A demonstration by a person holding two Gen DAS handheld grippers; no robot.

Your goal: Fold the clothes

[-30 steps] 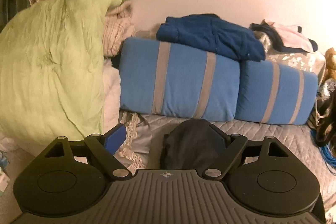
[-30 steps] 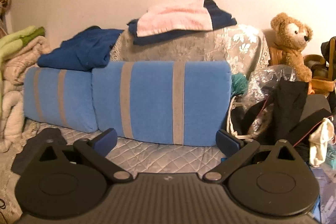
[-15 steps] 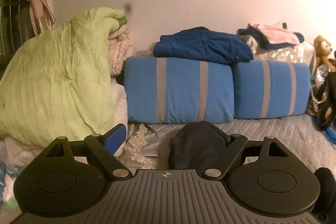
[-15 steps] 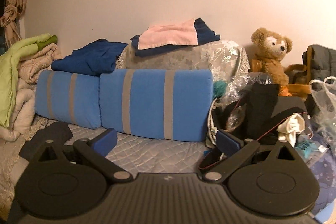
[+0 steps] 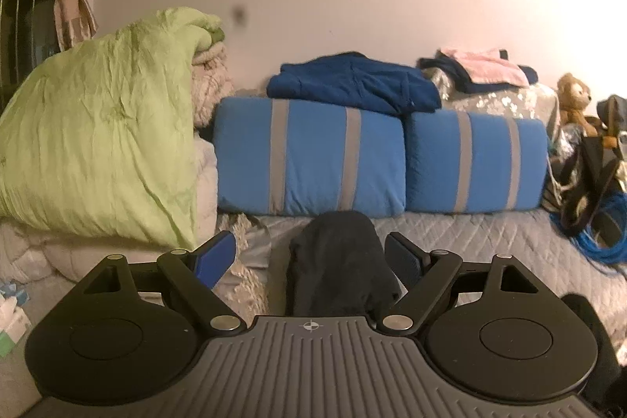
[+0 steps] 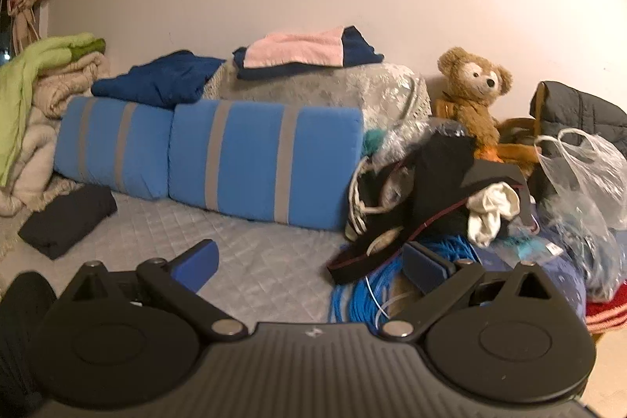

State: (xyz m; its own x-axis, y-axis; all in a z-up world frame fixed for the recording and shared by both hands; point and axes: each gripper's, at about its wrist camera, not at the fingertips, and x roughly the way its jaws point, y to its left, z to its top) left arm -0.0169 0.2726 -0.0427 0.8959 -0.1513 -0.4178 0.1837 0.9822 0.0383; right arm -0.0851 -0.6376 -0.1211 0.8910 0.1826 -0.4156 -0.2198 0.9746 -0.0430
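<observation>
A dark folded garment [image 5: 337, 261] lies on the grey quilted bed [image 5: 490, 237], right in front of my left gripper [image 5: 313, 255], whose fingers stand open on either side of it without touching. The same garment [image 6: 66, 218] shows at the far left of the right wrist view. My right gripper [image 6: 313, 261] is open and empty above the quilt [image 6: 254, 253]. A navy garment [image 5: 352, 85] rests on the blue striped cushions [image 5: 309, 155]. A pink and navy folded pile [image 6: 309, 51] sits on a lace-covered mound.
A green duvet [image 5: 98, 147] and blankets are heaped at the left. At the right are a teddy bear [image 6: 474, 93], black clothes and straps [image 6: 439, 183], a white cloth [image 6: 493, 210], a blue cable coil [image 6: 368, 292] and a plastic bag [image 6: 580, 175].
Both grippers have drawn back from the cushions and wall, so more of the bed and clutter shows. The right view has swung right. Both stay open; the dark garment lies where it was.
</observation>
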